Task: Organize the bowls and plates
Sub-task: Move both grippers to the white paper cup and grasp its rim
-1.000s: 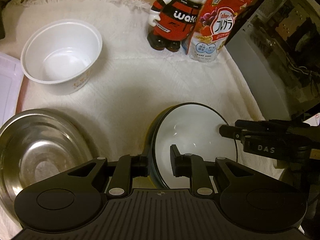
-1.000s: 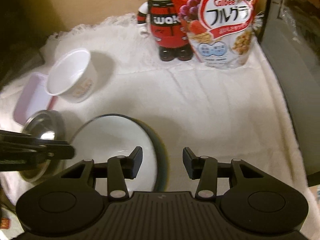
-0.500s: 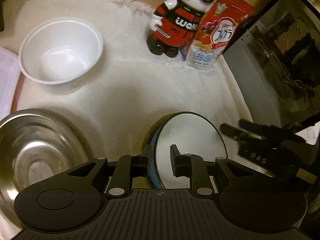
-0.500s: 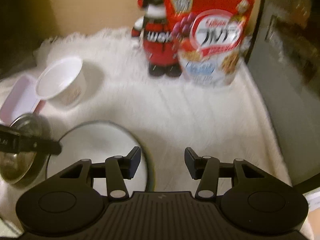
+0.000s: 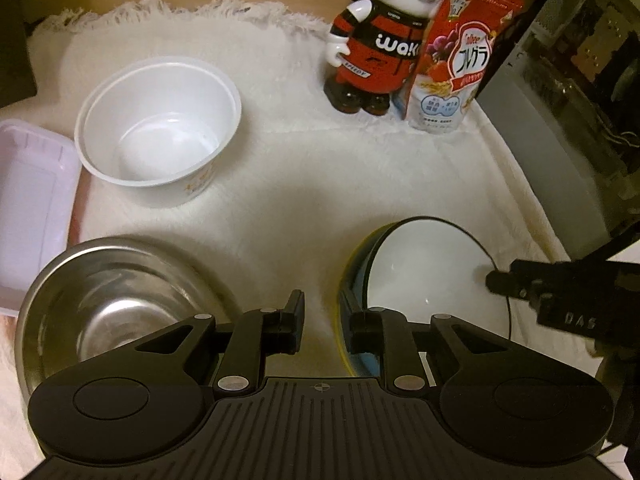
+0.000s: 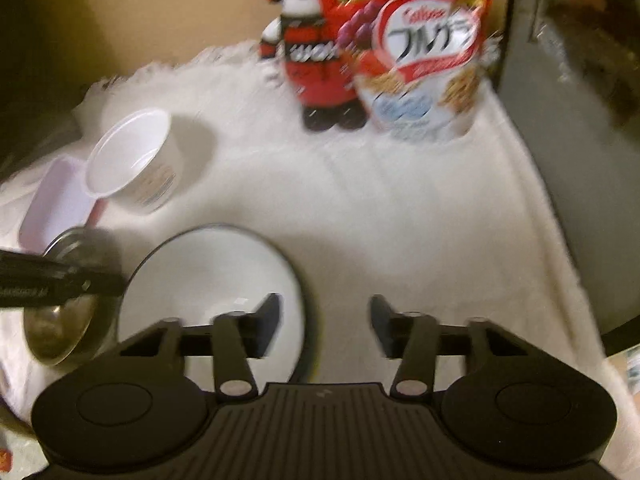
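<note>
A dark-rimmed bowl with a white inside (image 5: 428, 264) sits on the white fluffy cloth; in the right wrist view it (image 6: 208, 276) lies under my left finger. My left gripper (image 5: 324, 320) is open, its fingers standing on either side of the bowl's near-left rim without pinching it. My right gripper (image 6: 324, 324) is open and empty, straddling the bowl's right rim; it shows in the left wrist view (image 5: 532, 288) at the bowl's right edge. A steel bowl (image 5: 104, 300) sits at the near left. A white plastic bowl (image 5: 160, 132) stands further back.
A pale lidded plastic box (image 5: 28, 208) lies at the far left. A red and black robot figure (image 5: 376, 44) and a red cereal bag (image 5: 456, 60) stand at the back. A dark computer case (image 5: 568, 100) walls the right side. The right wrist view is blurred.
My left gripper has opened from the dark-rimmed bowl's rim and pulled back and up. The right gripper has moved closer to the bowl's right edge.
</note>
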{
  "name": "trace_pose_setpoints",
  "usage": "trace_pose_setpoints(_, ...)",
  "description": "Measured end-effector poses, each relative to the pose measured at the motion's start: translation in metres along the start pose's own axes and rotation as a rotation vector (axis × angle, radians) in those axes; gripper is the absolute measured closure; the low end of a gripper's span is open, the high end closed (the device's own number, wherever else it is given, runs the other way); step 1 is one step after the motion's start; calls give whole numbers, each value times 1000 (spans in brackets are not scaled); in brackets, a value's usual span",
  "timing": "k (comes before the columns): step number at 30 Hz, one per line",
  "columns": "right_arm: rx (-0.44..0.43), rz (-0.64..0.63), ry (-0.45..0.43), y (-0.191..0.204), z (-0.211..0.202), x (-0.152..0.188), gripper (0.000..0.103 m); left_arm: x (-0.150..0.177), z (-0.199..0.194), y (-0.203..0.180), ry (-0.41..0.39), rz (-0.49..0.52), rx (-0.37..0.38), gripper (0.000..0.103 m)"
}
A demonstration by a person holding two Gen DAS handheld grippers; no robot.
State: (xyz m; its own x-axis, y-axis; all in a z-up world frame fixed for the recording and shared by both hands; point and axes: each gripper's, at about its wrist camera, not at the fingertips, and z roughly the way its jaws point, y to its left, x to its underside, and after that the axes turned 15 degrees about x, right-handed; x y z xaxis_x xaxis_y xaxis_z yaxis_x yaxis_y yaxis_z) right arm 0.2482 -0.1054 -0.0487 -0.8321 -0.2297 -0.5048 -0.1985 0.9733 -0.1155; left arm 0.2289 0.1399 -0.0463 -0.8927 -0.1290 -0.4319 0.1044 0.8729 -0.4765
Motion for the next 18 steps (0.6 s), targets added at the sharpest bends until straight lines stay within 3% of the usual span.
trace_pose_setpoints(7, -36, -35, -56, 17, -23, -17, 65, -8, -14, 3, -60, -11, 50, 81)
trace_pose_setpoints(10, -63, -44, -84, 28, -34, -39, 64, -19, -40, 28, -170, -106, 120, 81)
trace_pose_setpoints(12, -78, -64, -101, 41, -39, -58, 60, -28, -64, 54, -290, -178, 126, 81)
trace_pose_setpoints(15, -111, -107, -107, 61, -35, -93, 49, -40, -92, 92, -440, -266, 55, 81)
trace_pose_setpoints(16, -118, -116, -107, 68, -30, -104, 49, -46, -96, 105, -465, -284, 17, 81)
trace_pose_setpoints(18, -100, -132, -92, 83, -15, -124, 47, -56, -91, 125, -440, -317, -60, 81)
